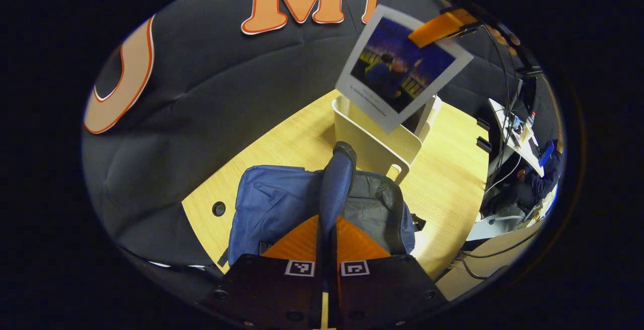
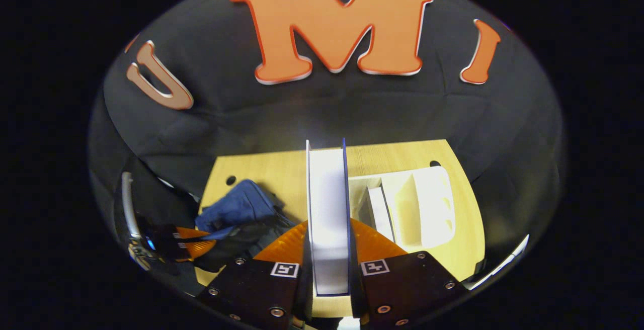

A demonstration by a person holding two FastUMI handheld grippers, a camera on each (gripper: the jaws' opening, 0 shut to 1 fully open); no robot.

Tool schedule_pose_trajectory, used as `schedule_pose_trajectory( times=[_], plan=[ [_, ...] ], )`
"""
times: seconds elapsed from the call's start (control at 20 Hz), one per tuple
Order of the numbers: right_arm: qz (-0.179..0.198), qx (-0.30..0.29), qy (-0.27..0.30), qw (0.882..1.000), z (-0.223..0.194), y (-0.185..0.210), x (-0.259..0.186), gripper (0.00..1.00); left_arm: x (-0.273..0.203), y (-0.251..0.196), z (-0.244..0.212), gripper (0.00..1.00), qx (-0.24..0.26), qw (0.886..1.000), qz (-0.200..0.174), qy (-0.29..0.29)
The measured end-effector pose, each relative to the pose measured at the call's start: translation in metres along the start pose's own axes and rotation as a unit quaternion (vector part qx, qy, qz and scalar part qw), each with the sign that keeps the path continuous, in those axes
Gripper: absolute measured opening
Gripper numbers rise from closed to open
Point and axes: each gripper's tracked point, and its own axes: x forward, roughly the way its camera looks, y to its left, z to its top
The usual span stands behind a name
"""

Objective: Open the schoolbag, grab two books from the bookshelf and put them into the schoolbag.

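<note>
The left tongs were clamped on the schoolbag handle at 6 o'clock on the worktop; the right tongs gripped a book upright above the bookshelf.

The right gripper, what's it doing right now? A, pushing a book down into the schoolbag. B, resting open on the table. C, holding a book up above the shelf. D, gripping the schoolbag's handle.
C: in the left gripper view the right gripper holds the book in the air over the white bookshelf, and in the right gripper view its fingers press both covers.
</note>
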Motion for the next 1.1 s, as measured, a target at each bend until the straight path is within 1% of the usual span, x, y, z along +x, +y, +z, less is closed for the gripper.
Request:
schedule_pose_trajectory(
  times=[0.1, 0.2, 0.3, 0.4, 0.55, 0.7, 0.8, 0.9, 1.0, 1.1],
  plan=[
    [0.043, 0.027, -0.035, 0.998, 0.004, 0.013, -0.033, 0.3, -0.002, 0.002, 0.003, 0.05, 0.003, 1.0, 0.005, 0.0],
    [0.068, 0.052, -0.052, 0.995, -0.004, 0.013, -0.044, 0.3, -0.003, 0.003, 0.004, 0.05, 0.002, 1.0, 0.011, -0.003],
    [0.086, 0.087, -0.057, 0.991, -0.028, 0.007, -0.05, 0.3, -0.004, 0.004, 0.006, 0.05, 0.001, 1.0, 0.019, -0.007],
    [0.106, 0.127, -0.049, 0.985, -0.061, 0.006, -0.05, 0.3, -0.008, 0.008, 0.009, 0.05, 0.003, 0.999, 0.029, -0.012],
    [0.134, 0.197, -0.028, 0.971, -0.113, 0.011, -0.031, 0.3, -0.013, 0.01, 0.013, 0.05, 0.007, 0.999, 0.041, -0.015],
    [0.164, 0.265, -0.003, 0.95, -0.162, 0.027, -0.008, 0.3, -0.015, 0.012, 0.016, 0.05, 0.013, 0.999, 0.049, -0.014],
    [0.173, 0.297, 0.008, 0.939, -0.187, 0.037, 0.011, 0.3, -0.016, 0.009, 0.019, 0.05, 0.016, 0.998, 0.052, -0.013],
    [0.175, 0.312, 0.018, 0.934, -0.213, 0.046, 0.033, 0.29, -0.019, 0.008, 0.021, 0.05, 0.02, 0.998, 0.055, -0.014],
    [0.187, 0.328, 0.021, 0.926, -0.225, 0.059, 0.049, 0.3, -0.021, 0.004, 0.026, 0.05, 0.024, 0.998, 0.056, -0.016],
    [0.218, 0.34, 0.008, 0.915, -0.227, 0.075, 0.066, 0.3, -0.022, 0.0, 0.027, 0.05, 0.029, 0.998, 0.057, -0.016]
  ],
)
